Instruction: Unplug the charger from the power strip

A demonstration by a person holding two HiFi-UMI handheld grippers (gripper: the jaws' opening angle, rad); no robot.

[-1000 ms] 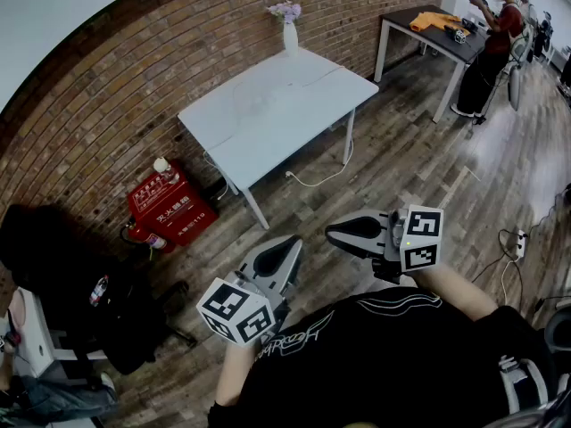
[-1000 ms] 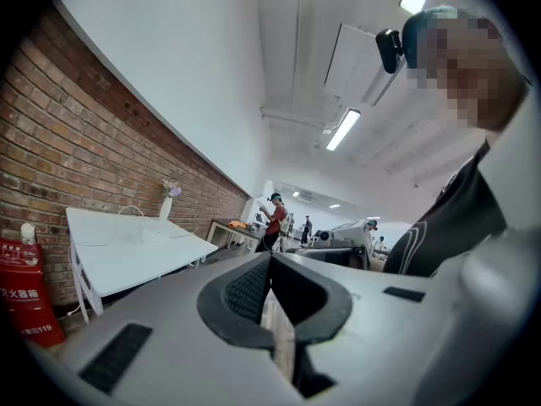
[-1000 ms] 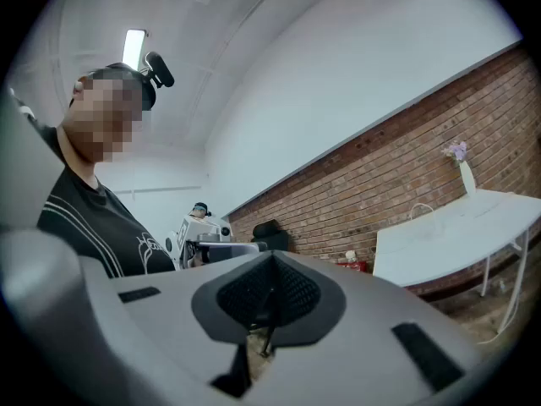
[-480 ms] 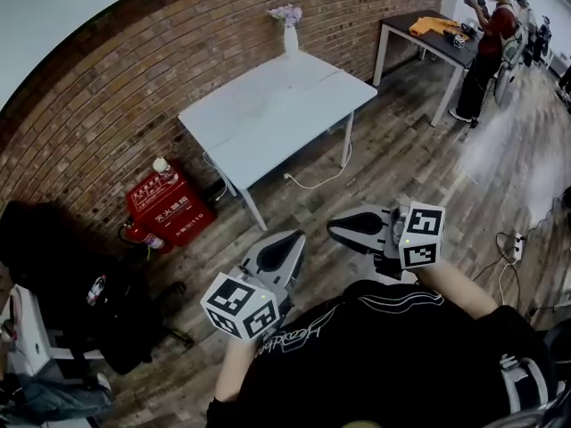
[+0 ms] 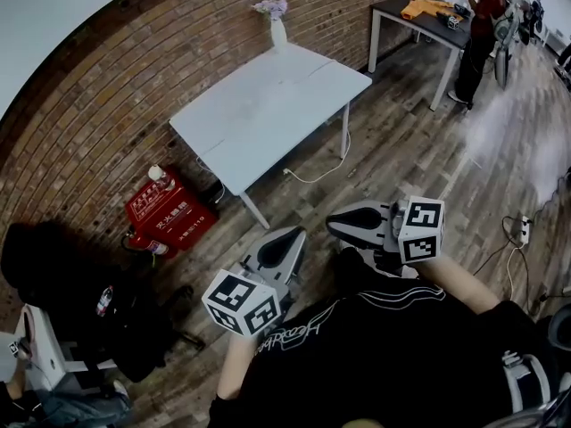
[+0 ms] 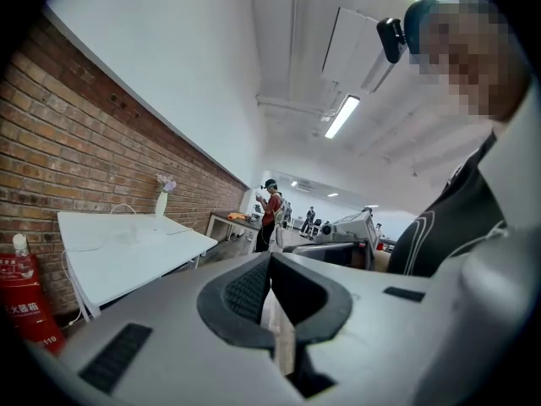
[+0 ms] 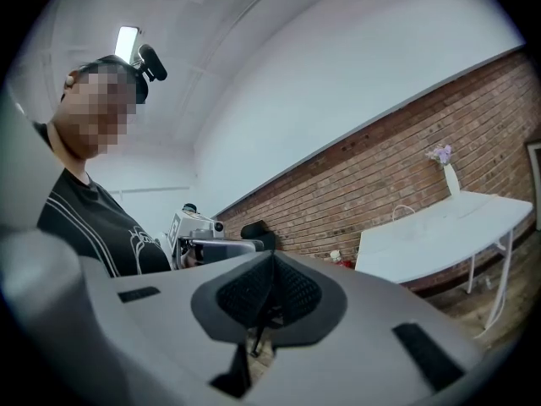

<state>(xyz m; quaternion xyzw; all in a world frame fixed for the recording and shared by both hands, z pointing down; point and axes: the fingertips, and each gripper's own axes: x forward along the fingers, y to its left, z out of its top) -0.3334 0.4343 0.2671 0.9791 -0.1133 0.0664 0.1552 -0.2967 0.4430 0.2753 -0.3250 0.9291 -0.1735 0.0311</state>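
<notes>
The rough red brick wall (image 5: 107,87) curves along the far side. The dark wood-plank floor (image 5: 410,159) lies open between it and me. A smooth white rectangular table (image 5: 268,105) on thin white legs stands close along the wall, and a thin white cable (image 5: 321,178) droops off its front edge to the planks. A boxy red fire-extinguisher case (image 5: 169,212) sits on the floor by the table's left end. A slim white vase (image 5: 278,32) of pale flowers stands at the table's far corner. A small white power strip (image 5: 524,231) with dark cords lies on the floor at the right edge of the head view, well apart from me. It is too small to tell whether a charger is plugged in. My left claw (image 5: 294,237) and my right claw (image 5: 339,228), grey shells with ribbed black pads, are each closed pad to pad on nothing, above the floor.
</notes>
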